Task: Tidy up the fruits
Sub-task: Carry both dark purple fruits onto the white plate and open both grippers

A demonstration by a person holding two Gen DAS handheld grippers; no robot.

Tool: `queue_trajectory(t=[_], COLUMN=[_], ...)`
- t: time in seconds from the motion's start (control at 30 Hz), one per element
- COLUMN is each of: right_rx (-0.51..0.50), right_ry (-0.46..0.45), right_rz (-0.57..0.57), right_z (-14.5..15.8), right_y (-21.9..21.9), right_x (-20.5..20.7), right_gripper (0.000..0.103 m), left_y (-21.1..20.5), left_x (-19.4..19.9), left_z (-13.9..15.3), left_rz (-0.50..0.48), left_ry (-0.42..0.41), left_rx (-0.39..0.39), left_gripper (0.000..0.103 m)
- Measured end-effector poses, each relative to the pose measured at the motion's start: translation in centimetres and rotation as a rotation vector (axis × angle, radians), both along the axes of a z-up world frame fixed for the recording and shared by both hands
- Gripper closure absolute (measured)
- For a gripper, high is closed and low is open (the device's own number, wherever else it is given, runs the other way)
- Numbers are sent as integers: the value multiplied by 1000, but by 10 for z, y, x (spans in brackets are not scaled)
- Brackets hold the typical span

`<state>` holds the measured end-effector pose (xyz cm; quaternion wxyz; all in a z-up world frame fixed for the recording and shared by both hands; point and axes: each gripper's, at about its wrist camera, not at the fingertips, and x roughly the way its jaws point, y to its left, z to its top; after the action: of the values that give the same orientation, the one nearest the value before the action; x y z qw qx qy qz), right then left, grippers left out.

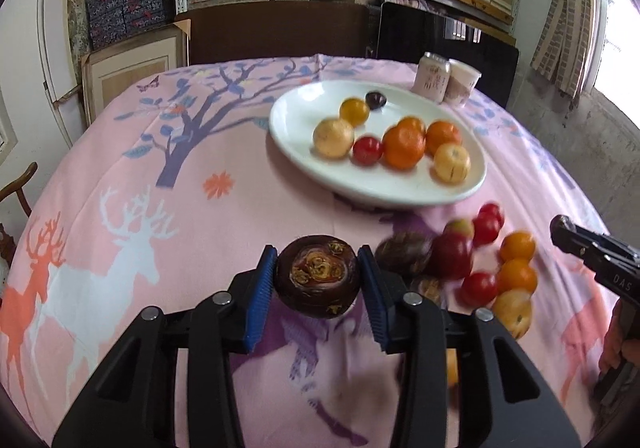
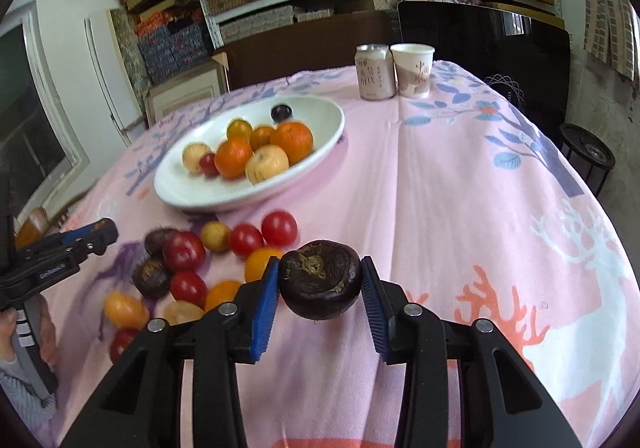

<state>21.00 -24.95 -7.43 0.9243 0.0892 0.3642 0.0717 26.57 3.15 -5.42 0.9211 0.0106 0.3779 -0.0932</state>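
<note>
My left gripper (image 1: 317, 268) is shut on a dark brown round fruit (image 1: 316, 280), held just above the pink cloth. My right gripper (image 2: 320, 276) is shut on a second dark brown fruit (image 2: 320, 280), also lifted off the cloth. A white plate (image 1: 296, 120) (image 2: 320, 116) holds oranges, yellow fruits, a red one and a small dark one. Loose red, orange, yellow and dark fruits (image 1: 480, 260) (image 2: 188, 268) lie in a cluster on the cloth in front of the plate. The right gripper's tip (image 1: 576, 244) shows at the right edge of the left wrist view.
A pink can (image 2: 374, 72) and a paper cup (image 2: 414, 70) stand behind the plate near the table's far edge. Beyond are a brown chair back (image 1: 280, 28), shelves of boxes and a black panel (image 2: 500, 44). A hand (image 2: 12, 328) holds the left gripper.
</note>
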Motion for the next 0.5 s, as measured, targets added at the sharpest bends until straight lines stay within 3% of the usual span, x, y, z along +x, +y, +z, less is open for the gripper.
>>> queue_trajectory(t=[0.23, 0.5], right_rx=[-6, 9], right_ry=[-33, -18], right_rz=[34, 59], right_z=[39, 45], right_y=[11, 34], right_x=[45, 108], right_gripper=[62, 62], left_y=[-23, -55], left_x=[47, 84], left_z=[29, 11], left_rz=[-21, -74], left_ry=[-32, -1], left_rx=[-16, 15], left_gripper=[62, 62])
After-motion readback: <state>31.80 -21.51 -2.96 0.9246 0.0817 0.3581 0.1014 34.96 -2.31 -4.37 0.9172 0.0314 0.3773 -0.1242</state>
